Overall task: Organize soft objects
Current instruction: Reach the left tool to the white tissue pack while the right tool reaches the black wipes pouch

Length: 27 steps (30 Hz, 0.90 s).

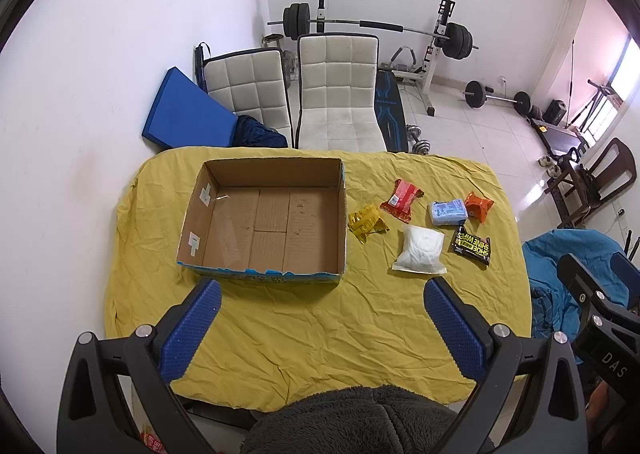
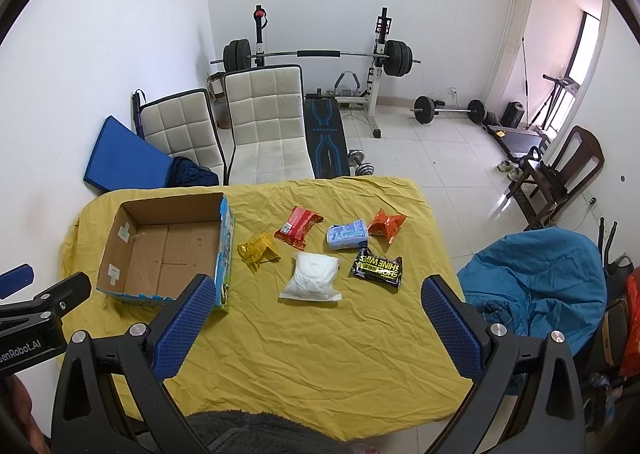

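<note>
Both claws hang apart and empty above the table's near edge: left gripper, right gripper. From the left one, the box lies at 11 o'clock, 6 packets at 1 o'clock, on yellow cloth.

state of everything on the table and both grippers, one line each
open-top cardboard box: upright, empty
crinkled yellow foil packet: on cloth beside box
red plastic packet: lying on cloth
pale blue tissue pack: lying on cloth
orange foil packet: touching tissue pack
white soft pouch: flat on cloth
black shoe-wipes packet: flat, sealed
left gripper: open, empty
right gripper: open, empty
</note>
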### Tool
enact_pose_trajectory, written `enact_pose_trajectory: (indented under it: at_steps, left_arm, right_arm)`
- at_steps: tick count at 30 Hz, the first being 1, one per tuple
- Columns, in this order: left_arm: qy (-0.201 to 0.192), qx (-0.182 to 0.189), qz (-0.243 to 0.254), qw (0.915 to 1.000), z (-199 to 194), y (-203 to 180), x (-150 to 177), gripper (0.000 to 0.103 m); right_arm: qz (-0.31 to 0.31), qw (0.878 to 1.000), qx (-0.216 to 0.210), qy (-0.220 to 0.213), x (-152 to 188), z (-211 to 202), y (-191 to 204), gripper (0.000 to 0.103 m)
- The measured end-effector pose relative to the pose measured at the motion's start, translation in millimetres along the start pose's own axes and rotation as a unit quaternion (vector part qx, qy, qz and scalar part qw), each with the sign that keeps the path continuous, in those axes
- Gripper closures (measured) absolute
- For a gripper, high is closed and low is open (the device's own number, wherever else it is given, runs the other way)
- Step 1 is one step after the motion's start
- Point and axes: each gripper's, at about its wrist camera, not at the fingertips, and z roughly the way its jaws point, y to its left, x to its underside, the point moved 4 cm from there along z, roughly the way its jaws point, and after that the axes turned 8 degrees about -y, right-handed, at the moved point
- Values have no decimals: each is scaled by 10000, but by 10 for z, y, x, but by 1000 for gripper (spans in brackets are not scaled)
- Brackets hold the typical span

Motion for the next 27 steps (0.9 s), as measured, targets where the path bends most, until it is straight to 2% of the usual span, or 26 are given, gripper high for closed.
enact_pose_trajectory:
  at_steps: [9,14,21,24,27]
  left_arm:
    - [21,7,3,10000,62,-2,54,0]
    - [198,84,109,9997,305,-113,66,0]
    - [531,278,322,9977,956,-430,28,0]
    - [831,372,495,9946,1396,-667,83,0]
    - [1086,365,639,9914,1780,-841,115,0]
  right_arm:
    - [25,10000,1,29,8,11,-11,0]
    - [145,9997,14,209,46,163,-118,0]
    - [371,9959,242,784,206,942,-676,0]
    - [5,9936,330,1084,295,1456,-953,0]
    - [-731,9868,383,1391,430,2067,-1156,0]
